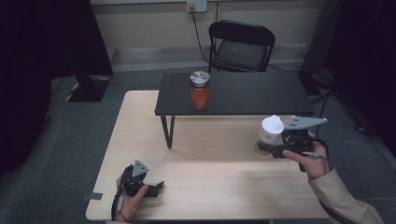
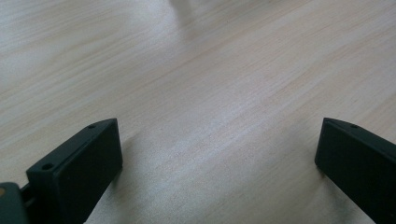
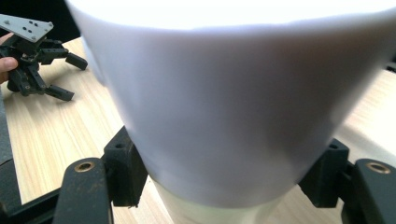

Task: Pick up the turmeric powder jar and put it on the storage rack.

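Left tongs (image 1: 156, 187) gape wide, resting low; right tongs (image 1: 271, 150) clamped, raised.

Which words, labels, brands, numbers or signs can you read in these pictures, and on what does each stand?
None can be read.
Jar: lid and glass bear no legible label.
White cup: plain in the high view and in the right gripper view.
Wall socket: too small to show any marking.
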{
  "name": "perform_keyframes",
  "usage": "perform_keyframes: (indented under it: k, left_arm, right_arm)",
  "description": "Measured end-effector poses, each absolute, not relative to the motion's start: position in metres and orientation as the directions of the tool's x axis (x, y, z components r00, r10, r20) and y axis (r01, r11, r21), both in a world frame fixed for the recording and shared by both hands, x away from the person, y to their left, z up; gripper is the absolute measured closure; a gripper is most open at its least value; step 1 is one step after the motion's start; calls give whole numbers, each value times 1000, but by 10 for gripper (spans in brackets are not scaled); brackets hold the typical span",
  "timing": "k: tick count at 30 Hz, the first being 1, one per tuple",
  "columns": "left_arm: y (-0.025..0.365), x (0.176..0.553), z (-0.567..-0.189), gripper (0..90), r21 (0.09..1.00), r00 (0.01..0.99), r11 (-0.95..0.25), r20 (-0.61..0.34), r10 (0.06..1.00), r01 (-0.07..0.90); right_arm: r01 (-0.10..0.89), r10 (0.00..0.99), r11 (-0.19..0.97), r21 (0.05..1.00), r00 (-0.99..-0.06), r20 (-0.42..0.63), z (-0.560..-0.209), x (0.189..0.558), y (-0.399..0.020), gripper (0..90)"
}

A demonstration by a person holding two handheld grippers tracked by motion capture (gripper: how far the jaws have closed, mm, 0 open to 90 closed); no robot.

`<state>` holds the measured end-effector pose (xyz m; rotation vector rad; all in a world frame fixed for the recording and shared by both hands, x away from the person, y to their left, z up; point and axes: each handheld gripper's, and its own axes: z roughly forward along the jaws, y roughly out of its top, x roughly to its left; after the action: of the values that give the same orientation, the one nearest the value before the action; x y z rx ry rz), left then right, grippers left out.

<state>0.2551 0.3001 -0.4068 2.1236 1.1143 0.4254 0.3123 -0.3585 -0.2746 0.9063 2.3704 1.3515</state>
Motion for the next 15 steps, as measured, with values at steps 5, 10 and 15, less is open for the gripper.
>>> perform_keyframes:
  k: [5,10,15]
  left_arm:
    - [300,255,-407,0,707,578,-392,-29,816,589]
    - [300,255,-407,0,706,578,-392,-29,816,589]
    - [300,255,-407,0,706,577,-392,-29,816,589]
  right_arm:
    - [388,636,364,847,-768,78,-265,314,-358,297]
    - [388,641,359,849,-764,78,-257,315,-358,298]
    - [387,647,363,848,-760,70,-247,317,-358,298]
